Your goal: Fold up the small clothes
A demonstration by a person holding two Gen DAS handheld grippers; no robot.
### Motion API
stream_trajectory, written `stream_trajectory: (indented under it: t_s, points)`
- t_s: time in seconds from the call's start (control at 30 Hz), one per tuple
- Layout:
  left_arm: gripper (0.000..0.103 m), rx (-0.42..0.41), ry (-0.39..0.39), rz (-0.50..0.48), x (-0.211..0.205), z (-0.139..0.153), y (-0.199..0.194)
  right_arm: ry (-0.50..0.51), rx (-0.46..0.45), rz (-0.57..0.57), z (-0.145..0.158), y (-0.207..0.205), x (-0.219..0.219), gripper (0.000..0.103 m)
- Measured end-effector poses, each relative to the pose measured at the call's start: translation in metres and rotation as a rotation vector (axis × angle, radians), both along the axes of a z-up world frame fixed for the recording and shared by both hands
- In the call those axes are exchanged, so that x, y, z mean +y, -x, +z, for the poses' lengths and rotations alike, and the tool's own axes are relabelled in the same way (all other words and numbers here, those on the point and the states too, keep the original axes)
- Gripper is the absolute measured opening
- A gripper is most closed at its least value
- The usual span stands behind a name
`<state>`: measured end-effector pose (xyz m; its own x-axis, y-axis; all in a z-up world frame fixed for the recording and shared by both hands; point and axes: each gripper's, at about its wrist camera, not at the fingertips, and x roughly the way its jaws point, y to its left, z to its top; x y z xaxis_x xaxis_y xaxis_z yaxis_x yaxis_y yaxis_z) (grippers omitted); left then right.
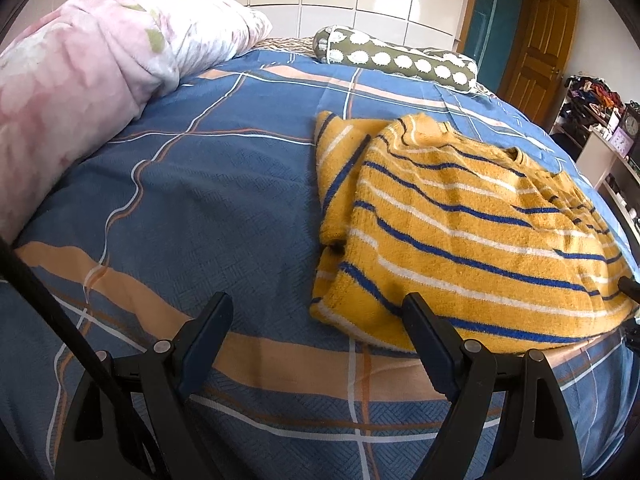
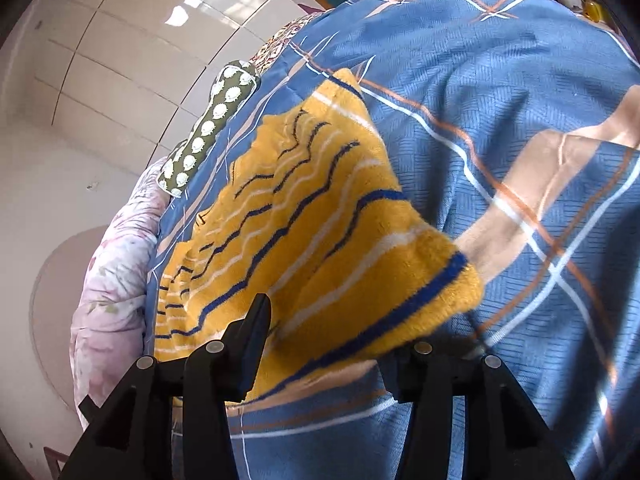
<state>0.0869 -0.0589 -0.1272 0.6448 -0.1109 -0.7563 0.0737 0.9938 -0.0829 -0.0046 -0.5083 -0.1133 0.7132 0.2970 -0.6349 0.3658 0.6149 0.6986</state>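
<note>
A small yellow sweater point(image 1: 460, 224) with blue and white stripes lies flat on the blue plaid bed cover point(image 1: 200, 200), one sleeve folded in at its left side. My left gripper point(image 1: 316, 312) is open and empty, just in front of the sweater's lower left corner, right finger point(image 1: 428, 340) over the hem. In the right wrist view the sweater point(image 2: 312, 240) lies close ahead. My right gripper point(image 2: 332, 332) is open, its jaws either side of the sweater's near corner; the right finger is partly hidden under the cloth.
A pink floral quilt point(image 1: 80, 92) is bunched at the bed's left side. A green bolster with white hedgehogs point(image 1: 400, 60) lies at the far edge. A shelf with a clock point(image 1: 628, 128) stands right of the bed, by a wooden door point(image 1: 536, 52).
</note>
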Motion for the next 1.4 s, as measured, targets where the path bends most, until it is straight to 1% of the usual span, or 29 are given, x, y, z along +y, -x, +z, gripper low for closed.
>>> stream_trajectory:
  t_s: [0.47, 0.53, 0.63, 0.67, 0.7, 0.77, 0.83, 0.87, 0.9, 0.93, 1.0, 1.03, 1.07, 1.13, 1.2, 1.23, 1.3, 1.37, 1.4]
  points:
    - [0.085, 0.013, 0.003, -0.004, 0.002, -0.004, -0.004, -0.006, -0.001, -0.001, -0.003, 0.0, -0.002, 0.053]
    - [0.085, 0.006, 0.011, -0.007, 0.003, -0.003, -0.003, -0.019, 0.001, -0.007, -0.004, 0.0, -0.004, 0.053]
    - [0.085, -0.026, 0.04, -0.014, 0.005, 0.005, 0.003, -0.05, 0.007, -0.027, -0.006, -0.001, -0.009, 0.053]
    - [0.085, -0.044, 0.051, -0.017, 0.007, 0.009, 0.007, -0.056, 0.015, -0.037, -0.006, -0.001, -0.01, 0.048]
    - [0.085, -0.054, 0.055, -0.018, 0.008, 0.011, 0.009, -0.052, 0.024, -0.043, -0.005, -0.002, -0.012, 0.032]
    - [0.085, -0.082, 0.061, -0.011, 0.015, 0.017, 0.015, -0.048, 0.045, -0.044, -0.002, -0.005, -0.014, 0.014]
    - [0.085, -0.095, 0.069, 0.009, 0.025, 0.02, 0.017, -0.001, 0.06, -0.06, 0.011, -0.005, -0.01, 0.011]
    - [0.085, -0.099, 0.082, 0.029, 0.034, 0.022, 0.018, 0.057, 0.064, -0.056, 0.024, -0.006, -0.003, 0.01]
    - [0.085, -0.1, 0.099, 0.057, 0.046, 0.023, 0.017, 0.116, 0.065, -0.048, 0.035, -0.008, 0.005, 0.01]
    - [0.085, -0.098, 0.113, 0.083, 0.056, 0.023, 0.017, 0.218, 0.063, -0.029, 0.054, -0.014, 0.019, 0.01]
    - [0.085, -0.102, 0.148, 0.178, 0.087, 0.024, 0.014, 0.347, 0.041, 0.019, 0.082, -0.028, 0.047, 0.01]
    - [0.085, -0.108, 0.152, 0.213, 0.098, 0.024, 0.014, 0.385, 0.031, 0.043, 0.091, -0.034, 0.058, 0.01]
    - [0.085, -0.116, 0.156, 0.268, 0.114, 0.025, 0.013, 0.441, 0.012, 0.082, 0.104, -0.044, 0.079, 0.009]
    - [0.085, -0.128, 0.178, 0.369, 0.146, 0.025, 0.014, 0.521, -0.035, 0.166, 0.125, -0.064, 0.12, 0.009]
    - [0.085, -0.128, 0.208, 0.436, 0.17, 0.029, 0.018, 0.566, -0.1, 0.309, 0.139, -0.086, 0.183, 0.009]
    - [0.085, -0.127, 0.228, 0.478, 0.184, 0.031, 0.023, 0.571, -0.115, 0.357, 0.14, -0.091, 0.202, 0.009]
    - [0.085, -0.122, 0.258, 0.532, 0.202, 0.033, 0.029, 0.561, -0.15, 0.527, 0.131, -0.106, 0.264, 0.009]
    - [0.085, -0.116, 0.287, 0.57, 0.217, 0.031, 0.034, 0.536, -0.137, 0.66, 0.109, -0.115, 0.308, 0.009]
    - [0.085, -0.114, 0.292, 0.577, 0.22, 0.03, 0.036, 0.524, -0.109, 0.731, 0.091, -0.119, 0.33, 0.009]
